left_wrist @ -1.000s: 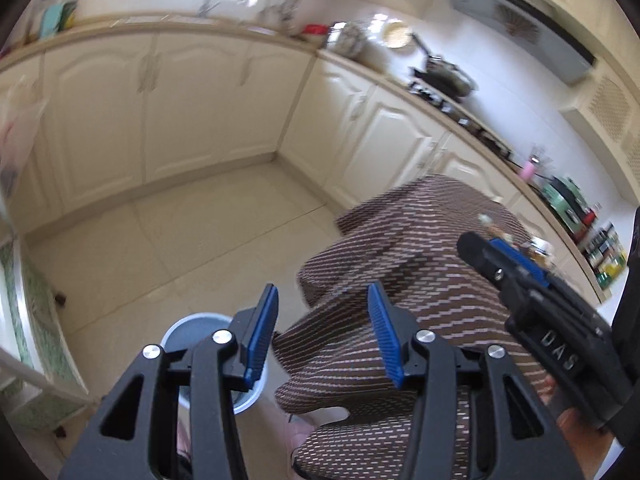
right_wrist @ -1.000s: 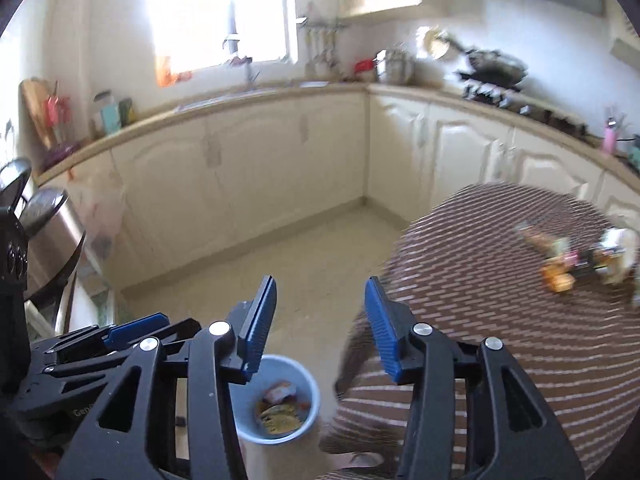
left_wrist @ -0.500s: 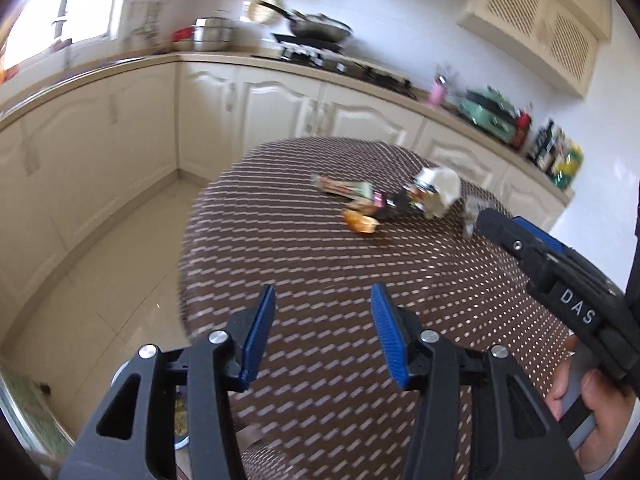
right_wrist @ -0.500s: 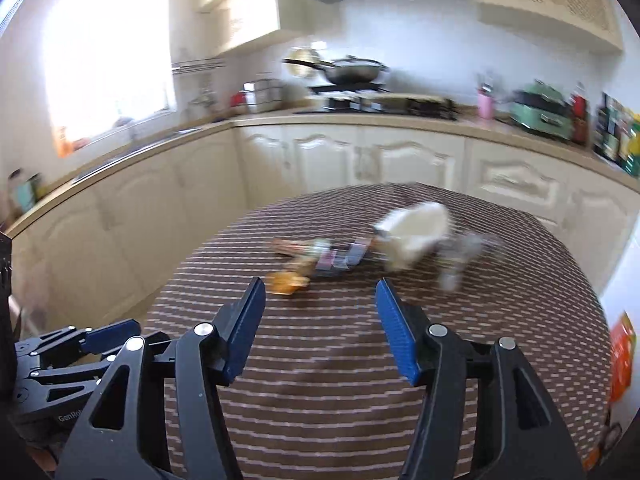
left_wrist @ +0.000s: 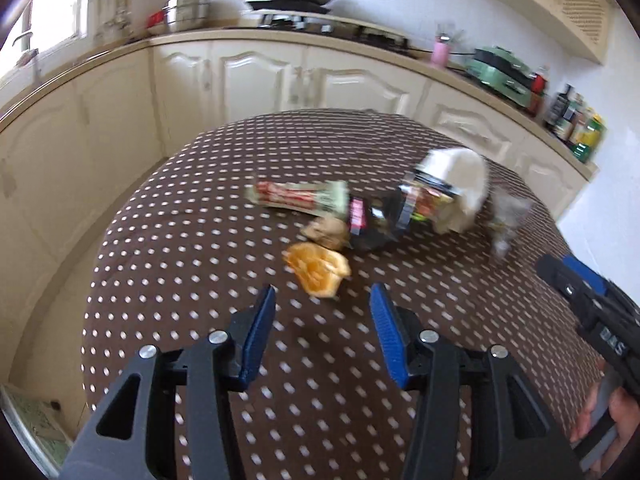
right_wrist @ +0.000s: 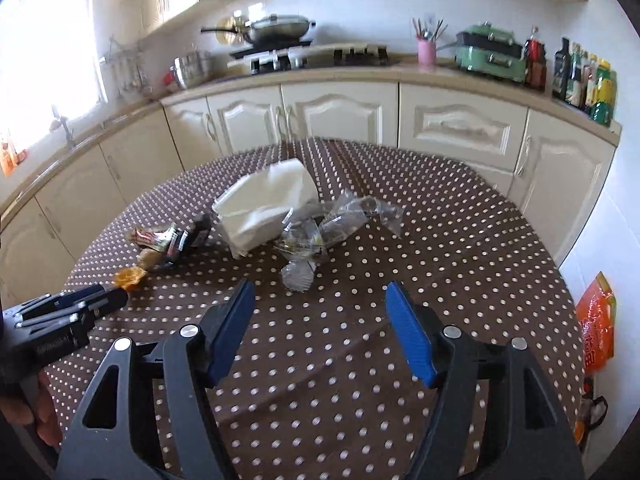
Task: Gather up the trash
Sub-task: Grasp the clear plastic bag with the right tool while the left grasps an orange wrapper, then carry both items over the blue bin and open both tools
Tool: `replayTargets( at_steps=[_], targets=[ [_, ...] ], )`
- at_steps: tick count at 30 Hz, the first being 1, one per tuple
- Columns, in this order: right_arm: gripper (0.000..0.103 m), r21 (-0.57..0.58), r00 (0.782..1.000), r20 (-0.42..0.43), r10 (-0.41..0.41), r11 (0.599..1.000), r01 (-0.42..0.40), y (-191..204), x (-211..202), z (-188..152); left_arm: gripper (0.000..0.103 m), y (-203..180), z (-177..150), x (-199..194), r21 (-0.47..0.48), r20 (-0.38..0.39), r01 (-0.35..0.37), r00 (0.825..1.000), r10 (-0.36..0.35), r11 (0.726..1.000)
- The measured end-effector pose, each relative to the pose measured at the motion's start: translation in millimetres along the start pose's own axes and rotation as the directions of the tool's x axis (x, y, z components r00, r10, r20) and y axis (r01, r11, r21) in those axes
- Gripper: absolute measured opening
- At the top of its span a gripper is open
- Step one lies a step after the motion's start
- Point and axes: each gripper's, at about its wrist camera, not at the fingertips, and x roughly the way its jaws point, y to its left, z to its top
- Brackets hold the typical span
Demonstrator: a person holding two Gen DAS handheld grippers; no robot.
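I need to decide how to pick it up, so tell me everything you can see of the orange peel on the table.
The orange peel is a small curled scrap, bright orange with a paler ragged edge, blurred in both views. It lies flat on the brown dotted tablecloth at the near left end of the litter, just in front of a crumpled tan scrap; whether they touch is unclear. The left gripper stands open just short of it, nothing between its fingers.
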Motion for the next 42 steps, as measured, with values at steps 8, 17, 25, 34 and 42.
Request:
replayTargets(
  at_steps=[8, 17, 25, 34, 42],
  targets=[
    [0.067, -0.014, 0.997, -0.072, -0.021, 1.000, 0.020, 8, 36, 18, 0.031, -9, 15, 24, 0.066, -0.041, -0.007, 0.999, 0.009, 0.998],
    [0.031, -0.010, 0.997, -0.082, -0.011, 1.000, 0.011, 8, 40, 18, 0.028, -2, 8, -2, 0.084, 0.031, 0.028, 0.999, -0.031, 0.996],
    [0.031, -0.037, 0.997, -0.001, 0.075, 0.996, -0.075, 36, -19, 0, 0.028, 26, -18, -52, 0.025, 0.096, 0.078, 0.992, -0.080, 0.997],
    [0.031, -0.159, 0.948, -0.048, 0.316, 0.934, -0.319, 145, -46, -31, 0.028, 88, -61, -118, -0.073, 0.167, 0.058, 0.985, -0.045, 0.996],
    [0.031, -0.269, 0.892, -0.144, 0.428, 0.851, -0.451, 252, -51, -66, 0.028, 163, -108, -156, -0.197, 0.178, -0.027, 0.982, 0.063, 0.980]
  ],
)
